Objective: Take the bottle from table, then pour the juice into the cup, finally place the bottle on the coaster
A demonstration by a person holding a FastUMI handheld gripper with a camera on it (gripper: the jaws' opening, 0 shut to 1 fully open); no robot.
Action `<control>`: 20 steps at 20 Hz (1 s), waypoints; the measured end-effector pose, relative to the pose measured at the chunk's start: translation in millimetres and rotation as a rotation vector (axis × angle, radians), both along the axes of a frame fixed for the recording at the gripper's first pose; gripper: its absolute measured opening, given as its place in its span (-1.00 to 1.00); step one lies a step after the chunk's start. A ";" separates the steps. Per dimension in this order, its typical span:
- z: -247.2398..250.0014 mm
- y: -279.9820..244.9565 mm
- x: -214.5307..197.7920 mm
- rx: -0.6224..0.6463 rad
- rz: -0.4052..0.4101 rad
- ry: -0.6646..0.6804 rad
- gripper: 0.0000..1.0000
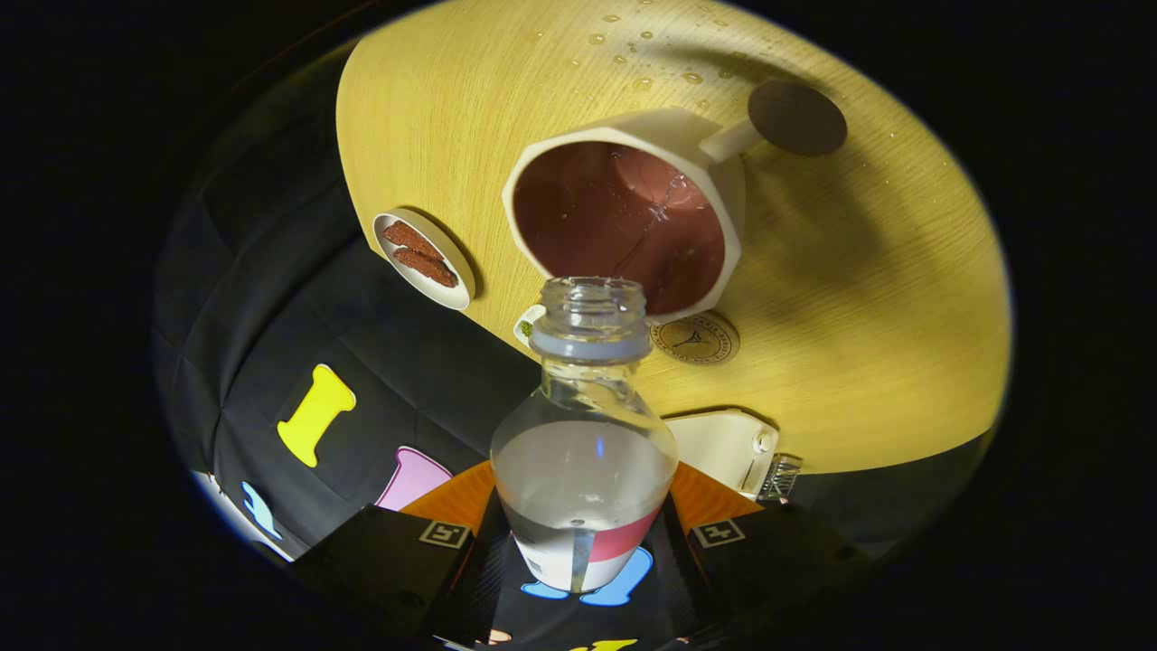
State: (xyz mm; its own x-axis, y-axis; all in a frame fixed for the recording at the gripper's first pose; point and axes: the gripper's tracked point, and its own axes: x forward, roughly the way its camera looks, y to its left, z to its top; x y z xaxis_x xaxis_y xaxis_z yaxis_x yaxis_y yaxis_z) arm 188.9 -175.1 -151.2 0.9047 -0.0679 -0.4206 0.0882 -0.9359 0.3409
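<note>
My gripper [583, 551] is shut on a clear plastic bottle [583, 434], which stands between the fingers with its open neck [592, 312] pointing ahead. Clear liquid fills the bottle's lower part. A thin stream runs from the neck into the white cup [624, 221], whose dark reddish inside holds liquid with ripples. The cup sits on the round wooden table [859, 298] just beyond the bottle's mouth, its handle pointing away. A dark round coaster [797, 117] lies beyond the cup's handle.
A small white dish [425, 259] with brown snacks rests near the table's edge, beside the cup. A round printed disc [696, 339] lies by the cup's base. A white object [723, 448] lies close to the fingers. Water drops [651, 63] dot the far tabletop.
</note>
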 end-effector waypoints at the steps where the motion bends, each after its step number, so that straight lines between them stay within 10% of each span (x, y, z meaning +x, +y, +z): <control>1: 1.7 -3.1 -0.5 0.008 -0.015 -0.008 0.47; 20: 6.2 -1.5 -1.7 0.028 -0.012 -0.012 0.47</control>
State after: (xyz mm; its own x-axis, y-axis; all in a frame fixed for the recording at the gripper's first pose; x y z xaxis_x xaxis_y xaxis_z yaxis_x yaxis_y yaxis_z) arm 187.2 -176.6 -145.0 0.9087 -0.0670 -0.4121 0.0732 -0.9461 0.3154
